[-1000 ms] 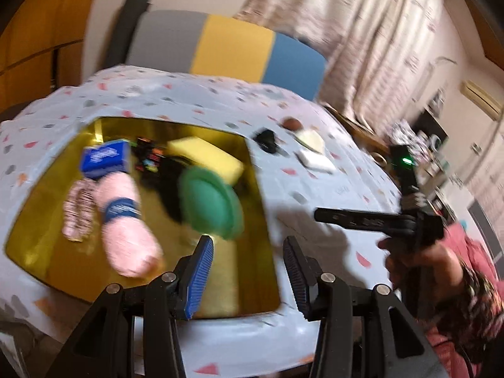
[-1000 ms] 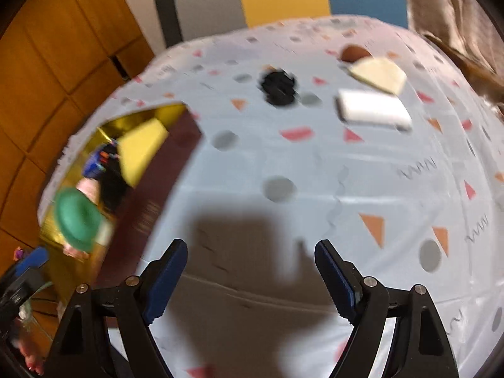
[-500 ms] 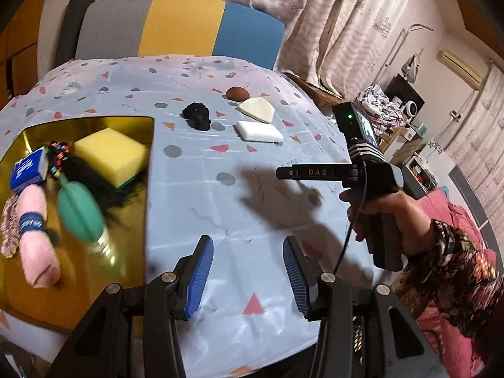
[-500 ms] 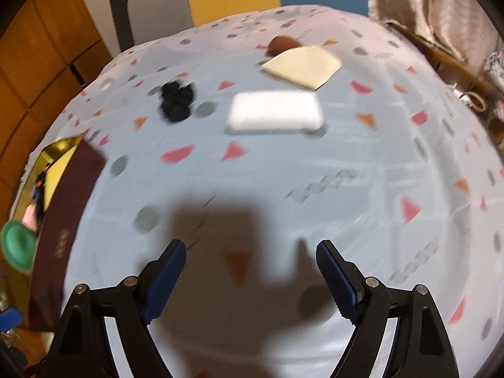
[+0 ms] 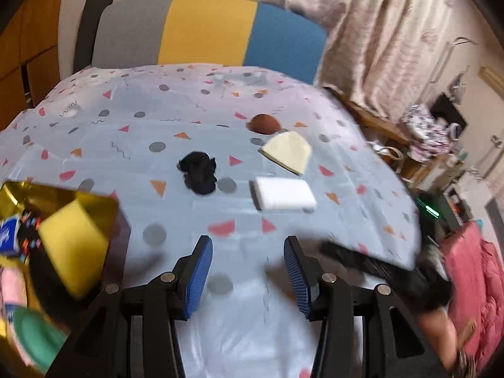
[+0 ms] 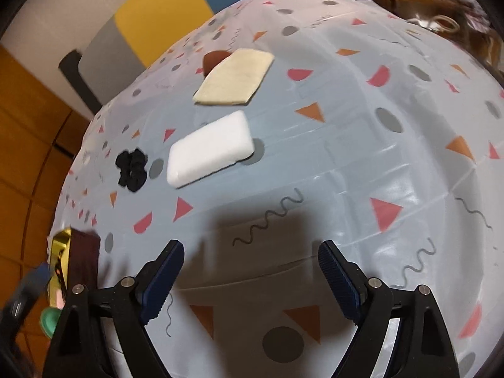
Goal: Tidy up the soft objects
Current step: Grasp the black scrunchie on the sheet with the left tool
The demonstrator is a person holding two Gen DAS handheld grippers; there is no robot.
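On the patterned tablecloth lie a white sponge, a cream wedge sponge, a black scrunchie and a brown rounded object. At the left stands a gold box with a yellow sponge, a green soft item and pink yarn in it. My left gripper hangs open above bare cloth, short of the white sponge. My right gripper has its jaws opening with nothing between them, also short of the white sponge.
A chair back in grey, yellow and blue stands behind the table. Curtains and clutter fill the right side, with pink fabric beyond the table's right edge. Wooden cabinets line the left. A hand holding the blurred right gripper shows at lower right.
The left gripper has swung away from the gold box toward the loose items. The right gripper has moved up to the white sponge, rolled, and widened its jaws a little.
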